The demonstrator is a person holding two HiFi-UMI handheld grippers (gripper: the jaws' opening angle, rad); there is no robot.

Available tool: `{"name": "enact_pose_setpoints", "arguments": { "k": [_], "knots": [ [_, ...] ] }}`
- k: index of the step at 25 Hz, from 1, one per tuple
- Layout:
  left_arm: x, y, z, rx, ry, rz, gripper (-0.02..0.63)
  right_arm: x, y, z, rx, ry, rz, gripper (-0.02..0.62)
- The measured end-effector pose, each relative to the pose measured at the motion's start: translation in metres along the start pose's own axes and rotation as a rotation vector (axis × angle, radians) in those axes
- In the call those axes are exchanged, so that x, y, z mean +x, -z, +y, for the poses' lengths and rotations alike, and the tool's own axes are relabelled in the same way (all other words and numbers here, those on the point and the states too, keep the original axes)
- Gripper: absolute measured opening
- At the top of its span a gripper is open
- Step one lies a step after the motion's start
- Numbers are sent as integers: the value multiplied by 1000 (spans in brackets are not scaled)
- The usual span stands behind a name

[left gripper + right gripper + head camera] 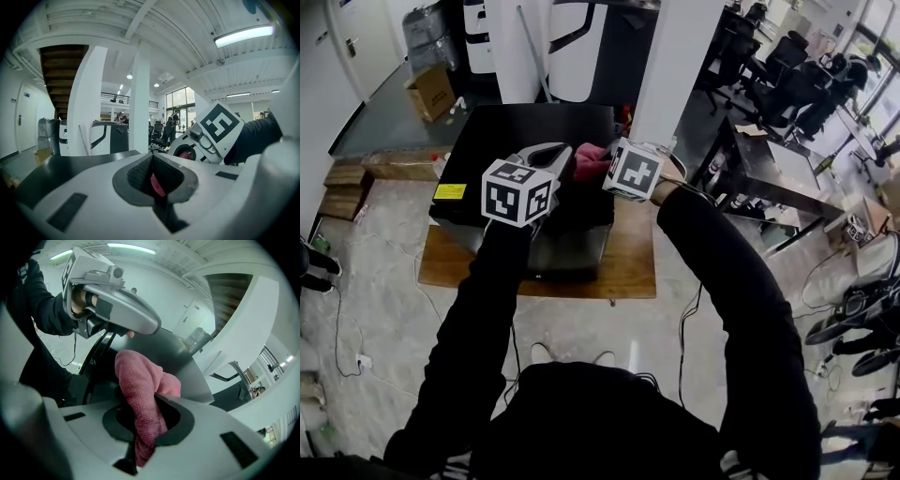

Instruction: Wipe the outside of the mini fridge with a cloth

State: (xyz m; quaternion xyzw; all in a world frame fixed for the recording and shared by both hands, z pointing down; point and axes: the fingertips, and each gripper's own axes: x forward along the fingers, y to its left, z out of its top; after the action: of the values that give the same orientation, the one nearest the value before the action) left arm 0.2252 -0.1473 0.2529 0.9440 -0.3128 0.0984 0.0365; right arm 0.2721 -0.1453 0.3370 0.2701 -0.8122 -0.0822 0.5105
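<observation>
Between the jaws of the right gripper, shut tight on it, a pink textured cloth bunches forward over the top of the glossy black mini fridge. Just to its left, the left gripper hovers, jaws together, gripping nothing.

Bright ceiling strip light; fisheye edges dark, warped.

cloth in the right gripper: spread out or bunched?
Bunched. The pink cloth stands as a crumpled wad pinched between the right gripper's jaws, not laid flat on the mini fridge.
</observation>
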Motion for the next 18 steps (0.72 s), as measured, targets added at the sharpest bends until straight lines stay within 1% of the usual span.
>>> {"name": "enact_pose_setpoints", "arguments": {
  "k": [5, 7, 8, 10, 13, 16, 18],
  "knots": [
    [18, 2, -29, 3, 4, 8, 6, -18, 39, 2, 11, 5, 5, 52],
    [24, -1, -41, 5, 5, 6, 6, -25, 52, 0, 9, 24, -2, 52],
    [26, -3, -47, 8, 7, 2, 6, -31, 56, -2, 18, 38, -21, 52],
    [29, -10, -59, 16, 10, -19, 6, -47, 58, -8, 52, 78, -94, 52],
    [30, -23, -72, 20, 4, -70, 6, -78, 58, -20, 119, 159, -235, 52],
    [27, -34, -85, 15, 1, -121, 6, -111, 62, -28, 218, 234, -377, 53],
    [23, -40, -96, -3, 15, -160, 6, -132, 68, -29, 293, 282, -471, 53]
  ]
}}
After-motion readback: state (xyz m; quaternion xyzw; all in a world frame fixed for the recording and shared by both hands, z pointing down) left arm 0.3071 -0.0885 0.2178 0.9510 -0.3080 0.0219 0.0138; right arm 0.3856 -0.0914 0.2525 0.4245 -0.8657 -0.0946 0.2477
